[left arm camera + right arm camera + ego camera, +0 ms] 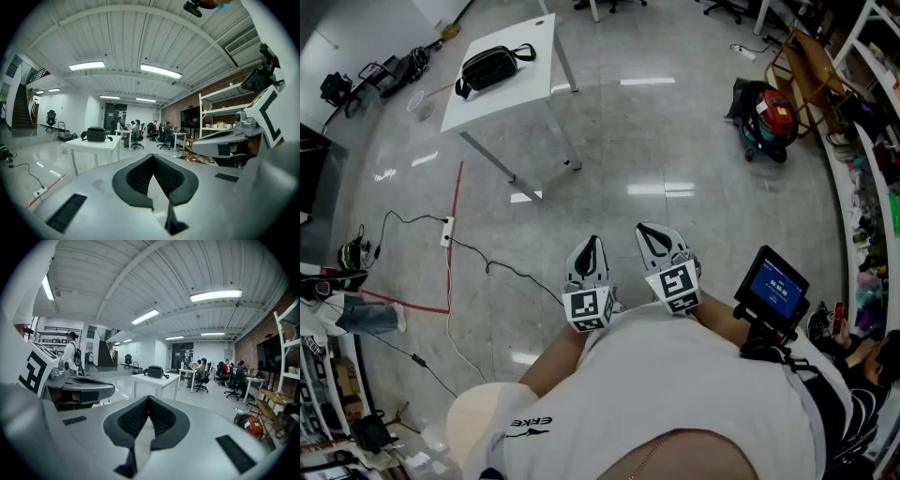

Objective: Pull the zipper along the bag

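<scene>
Both grippers up at the chest, gripping nothing.
Lettering on the white shirt just behind them can't be read clearly. The left gripper and right gripper sit side by side, jaws pressed together, empty. Well ahead, the black bag lies on a white table.

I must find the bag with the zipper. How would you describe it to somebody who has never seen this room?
On the glossy grey floor, at the upper left of the head view, stands a white rectangular table. The black soft bag with a looped strap lies on its top; nothing else is on that table.
</scene>
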